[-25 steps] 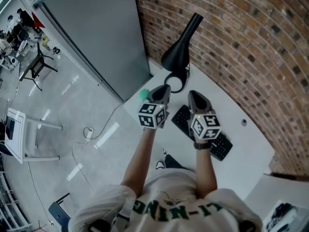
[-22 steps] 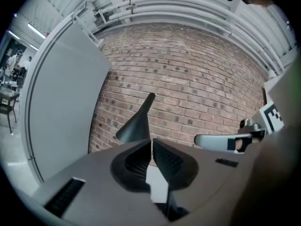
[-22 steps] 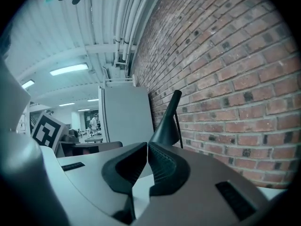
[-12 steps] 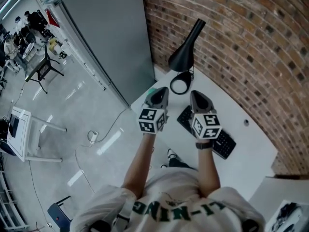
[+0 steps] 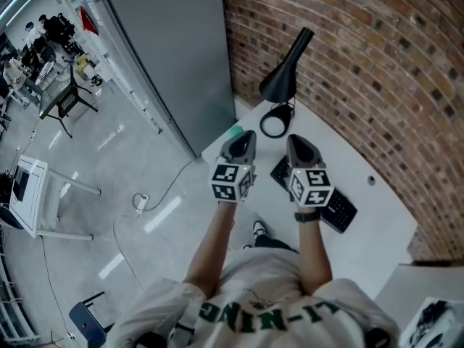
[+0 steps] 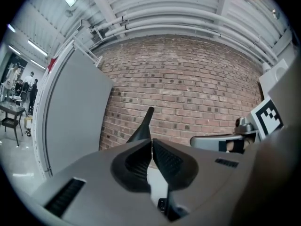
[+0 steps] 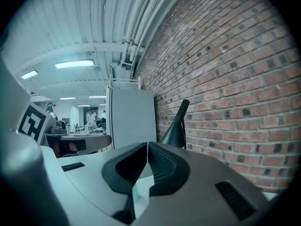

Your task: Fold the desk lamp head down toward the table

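We hold the 2 grippers side by side, both aimed about level at the black desk lamp with the cone-shaped head (image 5: 285, 71). It stands just ahead of their tips, at the back of the white table (image 5: 380, 220) and close against the red brick wall (image 5: 377, 56). The left gripper (image 6: 151, 143) has just been closing its jaws, which meet pad to pad with nothing between them. The right gripper (image 7: 147, 147) also has its jaws pressed together and empty. We judge that closed tips suit this job: the head needs a push down, not a pinch, and a blunt closed tip gives 1 firm point of contact.

The lamp head is tilted up, with its narrow end high beside the wall. Its wide mouth is low, above the round ring-shaped base (image 5: 274, 124), which sits straight ahead of the gap between the 2 grippers. Neither gripper touches the lamp, so the fold has not begun.

The black keyboard (image 5: 339, 212) lies under and to the right of the right gripper. A small green object (image 5: 233, 130) shows just left of the left gripper's tip, and we cannot tell what it is. We think 1 gripper may need to steady the base while the other bears on the head, since a light lamp could tip.
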The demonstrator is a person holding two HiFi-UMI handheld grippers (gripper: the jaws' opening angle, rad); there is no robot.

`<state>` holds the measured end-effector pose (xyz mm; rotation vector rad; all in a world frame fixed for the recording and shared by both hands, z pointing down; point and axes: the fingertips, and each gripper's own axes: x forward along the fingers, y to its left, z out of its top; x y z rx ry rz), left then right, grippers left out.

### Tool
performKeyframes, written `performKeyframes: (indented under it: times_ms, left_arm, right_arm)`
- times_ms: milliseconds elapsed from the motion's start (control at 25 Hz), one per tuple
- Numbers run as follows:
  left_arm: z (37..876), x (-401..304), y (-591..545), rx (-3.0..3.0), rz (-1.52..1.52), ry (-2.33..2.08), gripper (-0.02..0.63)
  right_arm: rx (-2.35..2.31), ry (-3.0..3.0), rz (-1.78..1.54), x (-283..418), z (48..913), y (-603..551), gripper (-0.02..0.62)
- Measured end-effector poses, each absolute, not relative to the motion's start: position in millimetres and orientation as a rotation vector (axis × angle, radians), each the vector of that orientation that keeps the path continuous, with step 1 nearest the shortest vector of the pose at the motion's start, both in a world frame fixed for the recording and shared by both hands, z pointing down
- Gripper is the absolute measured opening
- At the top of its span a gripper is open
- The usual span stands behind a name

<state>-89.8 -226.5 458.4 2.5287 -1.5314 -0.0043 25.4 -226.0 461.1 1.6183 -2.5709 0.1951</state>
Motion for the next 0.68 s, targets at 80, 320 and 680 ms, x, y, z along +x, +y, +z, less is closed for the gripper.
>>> performKeyframes:
  times_ms: [80,320,680]
  left_arm:
    - [457.0,-93.0,-221.5,2.526,-0.012,-1.537,0.008]
    - [454.1,-118.7,-201.4,2.513,-0.017,-1.590,0.009]
    - [463.8,-203.9,-155.8,2.396,-0.026,-1.731,0.009]
  right_arm:
    - [1.618,-2.570,0.195,23.1,462.0,-222.7,0.012]
    - [1.577,-2.586,0.179,-2.0,460.7,-208.0,0.011]
    - [1.409,-2.631,0.121,-78.3,460.9,-181.4,0.011]
